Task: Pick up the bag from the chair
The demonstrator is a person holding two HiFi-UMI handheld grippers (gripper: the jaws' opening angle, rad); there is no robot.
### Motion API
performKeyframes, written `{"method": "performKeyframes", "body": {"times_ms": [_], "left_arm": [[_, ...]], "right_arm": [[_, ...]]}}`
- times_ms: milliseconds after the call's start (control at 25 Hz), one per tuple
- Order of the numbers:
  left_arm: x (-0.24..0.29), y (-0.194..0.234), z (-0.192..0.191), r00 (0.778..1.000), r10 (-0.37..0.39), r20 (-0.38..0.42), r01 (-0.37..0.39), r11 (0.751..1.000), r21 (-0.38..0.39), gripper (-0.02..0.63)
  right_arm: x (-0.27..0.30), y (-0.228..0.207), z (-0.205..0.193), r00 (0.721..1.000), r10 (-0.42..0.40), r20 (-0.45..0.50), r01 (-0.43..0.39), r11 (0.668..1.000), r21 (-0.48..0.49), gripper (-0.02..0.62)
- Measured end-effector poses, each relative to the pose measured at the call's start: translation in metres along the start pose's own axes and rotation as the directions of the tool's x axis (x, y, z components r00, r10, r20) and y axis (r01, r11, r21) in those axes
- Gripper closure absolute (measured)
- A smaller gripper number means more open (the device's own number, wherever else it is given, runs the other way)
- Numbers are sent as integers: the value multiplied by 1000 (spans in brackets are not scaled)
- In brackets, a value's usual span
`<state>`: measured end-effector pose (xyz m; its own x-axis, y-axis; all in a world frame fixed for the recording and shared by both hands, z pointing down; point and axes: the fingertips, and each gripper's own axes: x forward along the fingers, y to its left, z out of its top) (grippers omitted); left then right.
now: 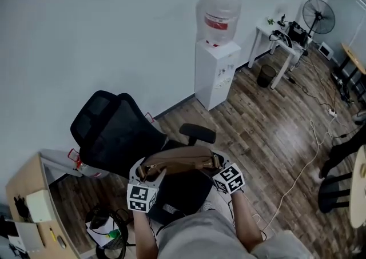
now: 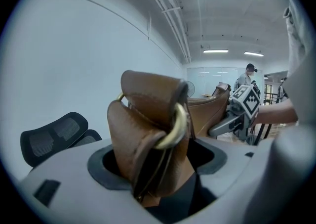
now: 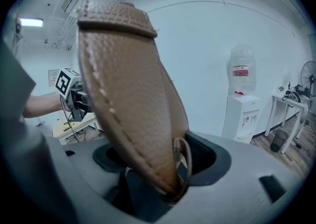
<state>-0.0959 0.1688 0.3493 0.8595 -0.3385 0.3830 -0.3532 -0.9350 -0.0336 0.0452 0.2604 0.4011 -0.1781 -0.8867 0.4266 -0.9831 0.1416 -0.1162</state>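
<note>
Leather bag [image 1: 178, 159], brown and soft, hangs slung between the left claw [image 1: 150, 176] and the right claw [image 1: 216, 164], each clamped on one end beside a strap ring. The black chair [image 1: 111, 129] sits below and beyond them. The bag seems light but floppy, so end grips near the rings should limit sagging.

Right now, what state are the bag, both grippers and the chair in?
bag: held up at both ends.
left gripper: shut on the bag's ring end.
right gripper: shut on the bag's other end.
chair: upright, beneath the bag.
</note>
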Motion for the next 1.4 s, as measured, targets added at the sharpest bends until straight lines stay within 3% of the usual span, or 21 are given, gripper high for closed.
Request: {"method": "performKeyframes", "body": {"times_ms": [520, 1400], "left_arm": [[1, 2, -17, 1000, 6, -26, -7, 998, -58, 274], [-1, 9, -22, 1000, 2, -17, -3, 997, -81, 273]], "right_arm": [[6, 4, -14, 999, -4, -42, 4, 1000, 14, 261], [14, 11, -17, 998, -48, -38, 49, 999, 25, 270]]}}
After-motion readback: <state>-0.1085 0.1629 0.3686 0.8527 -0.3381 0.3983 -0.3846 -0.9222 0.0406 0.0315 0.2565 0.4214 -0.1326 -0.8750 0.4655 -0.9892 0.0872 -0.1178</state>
